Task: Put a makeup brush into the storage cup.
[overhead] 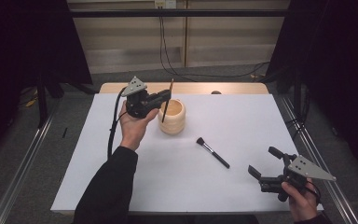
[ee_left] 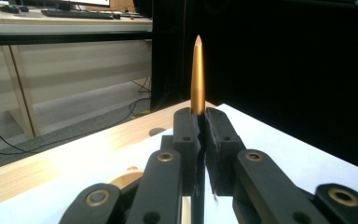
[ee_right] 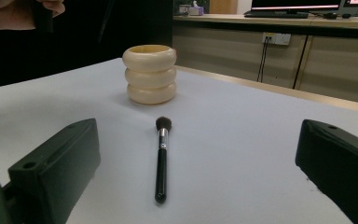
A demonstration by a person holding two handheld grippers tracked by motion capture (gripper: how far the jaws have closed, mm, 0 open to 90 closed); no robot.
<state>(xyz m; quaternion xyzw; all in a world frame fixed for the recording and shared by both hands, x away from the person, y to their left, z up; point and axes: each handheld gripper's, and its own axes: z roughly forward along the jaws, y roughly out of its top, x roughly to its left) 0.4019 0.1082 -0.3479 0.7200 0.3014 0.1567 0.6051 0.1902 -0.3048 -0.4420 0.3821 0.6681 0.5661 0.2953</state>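
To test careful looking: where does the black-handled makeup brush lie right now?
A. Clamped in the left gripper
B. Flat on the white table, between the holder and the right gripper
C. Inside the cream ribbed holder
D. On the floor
B: the makeup brush lies flat on the white table, apart from the cream ribbed holder, ahead of the open right gripper.

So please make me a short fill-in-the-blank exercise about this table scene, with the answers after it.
1. The left gripper is shut on a slim brush with a ____ handle tip.
2. The ringed holder has the colour ____.
3. The makeup brush lies ____ on the white table.
4. The right gripper has ____ jaws.

Answers: gold; cream; flat; open
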